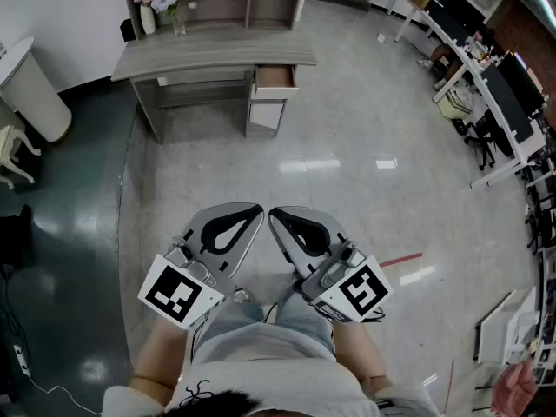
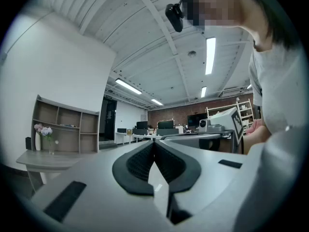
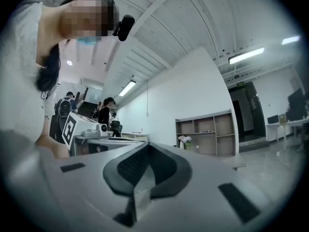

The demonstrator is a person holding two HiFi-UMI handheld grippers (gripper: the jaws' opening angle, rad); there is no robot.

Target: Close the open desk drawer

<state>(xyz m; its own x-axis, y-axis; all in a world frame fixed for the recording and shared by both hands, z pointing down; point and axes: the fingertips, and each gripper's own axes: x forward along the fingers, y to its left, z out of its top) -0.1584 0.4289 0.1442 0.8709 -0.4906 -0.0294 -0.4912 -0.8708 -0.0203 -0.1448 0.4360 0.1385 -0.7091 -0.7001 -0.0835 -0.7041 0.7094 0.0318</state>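
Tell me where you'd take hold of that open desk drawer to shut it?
Its front panel, at the middle, coming straight from the room side. The drawer juts out of the desk toward the person with that flat face foremost, so a square push with shut jaws would probably do; no handle can be made out from here.

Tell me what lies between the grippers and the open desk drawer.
Nothing but bare, glossy floor, as the head view shows; the left gripper and right gripper are held well short of the drawer.
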